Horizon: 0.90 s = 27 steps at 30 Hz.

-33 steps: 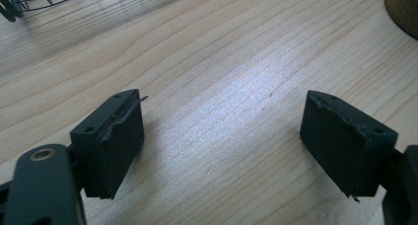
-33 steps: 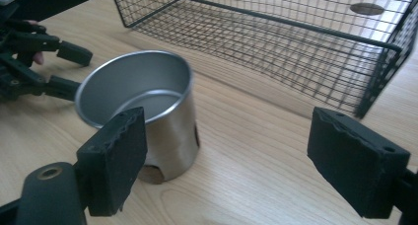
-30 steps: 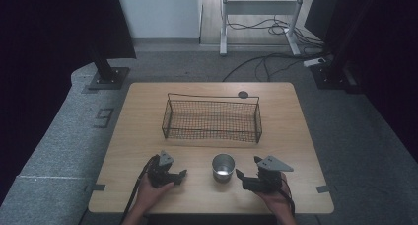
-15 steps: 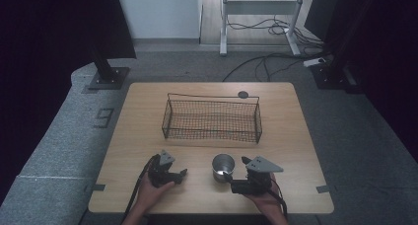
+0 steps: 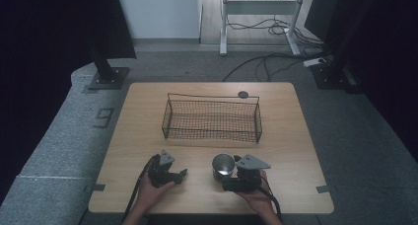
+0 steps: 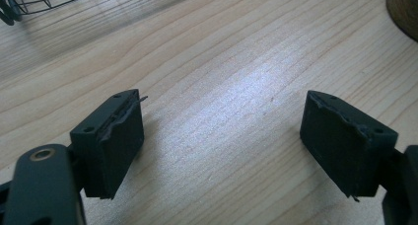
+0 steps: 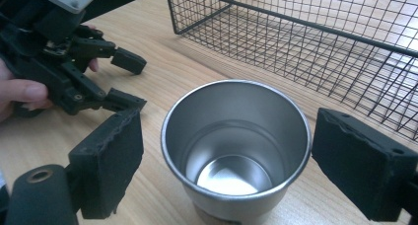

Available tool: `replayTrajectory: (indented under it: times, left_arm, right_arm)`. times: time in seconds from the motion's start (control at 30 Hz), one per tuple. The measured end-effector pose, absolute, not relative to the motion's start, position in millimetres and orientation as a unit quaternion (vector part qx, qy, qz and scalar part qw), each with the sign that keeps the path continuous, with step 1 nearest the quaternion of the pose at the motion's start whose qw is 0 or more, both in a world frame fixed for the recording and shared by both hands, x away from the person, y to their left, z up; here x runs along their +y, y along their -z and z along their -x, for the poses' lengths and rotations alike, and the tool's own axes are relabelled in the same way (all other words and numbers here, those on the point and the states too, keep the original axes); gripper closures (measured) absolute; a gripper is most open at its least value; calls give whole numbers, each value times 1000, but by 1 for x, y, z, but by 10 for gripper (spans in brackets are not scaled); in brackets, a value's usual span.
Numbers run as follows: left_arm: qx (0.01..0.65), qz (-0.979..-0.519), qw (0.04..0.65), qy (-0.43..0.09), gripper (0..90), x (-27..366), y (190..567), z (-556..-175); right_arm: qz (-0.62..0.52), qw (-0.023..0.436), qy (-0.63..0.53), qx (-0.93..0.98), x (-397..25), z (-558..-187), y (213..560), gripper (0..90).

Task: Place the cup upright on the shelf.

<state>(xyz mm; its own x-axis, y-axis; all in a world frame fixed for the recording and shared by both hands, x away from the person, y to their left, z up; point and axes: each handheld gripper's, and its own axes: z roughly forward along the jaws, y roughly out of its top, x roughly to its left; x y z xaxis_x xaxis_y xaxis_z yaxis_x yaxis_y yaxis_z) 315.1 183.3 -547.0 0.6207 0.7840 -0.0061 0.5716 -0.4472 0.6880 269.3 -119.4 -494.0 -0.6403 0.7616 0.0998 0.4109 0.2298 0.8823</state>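
1. The right gripper has its jaws spread wide, one on each side of a steel cup. In the right gripper view there is a gap between each black pad and the cup's wall, so neither jaw is touching it.
2. The cup stands upright on the wooden table, open end up. Its shiny inside is empty.
3. In the high view the cup sits near the front edge of the table, just right of the middle. The right gripper is right against its near side, held by the person's right hand.
4. The left gripper also has its jaws wide apart. Between them there is bare wood and nothing else.
5. In the high view the left gripper rests low on the table to the left of the cup, clearly apart from it, with the left hand around its body. It points roughly toward the cup.
6. The right gripper view shows the left gripper beyond the cup on the left, with fingers wrapped around it.
7. A black wire basket stands behind the cup toward the middle of the table, apart from both grippers. It looks empty.
8. A small dark round disc lies near the table's far edge, just behind the basket's right end.
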Motion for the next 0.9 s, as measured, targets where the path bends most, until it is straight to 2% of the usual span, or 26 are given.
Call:
replayTrajectory:
  times: [0.6, 0.73, 0.9]
  left_arm:
    - [406, -835, 336, -159, 169, 183, 547, -315]
    - [406, -836, 335, -159, 169, 183, 547, -315]
    - [406, -836, 335, -159, 169, 183, 547, -315]
  right_arm:
    - [-384, 189, -461, 777, -100, -284, 514, 49]
    - [-387, 184, -458, 779, -98, -287, 518, 68]
    - [-388, 187, -452, 781, -97, -290, 527, 132]
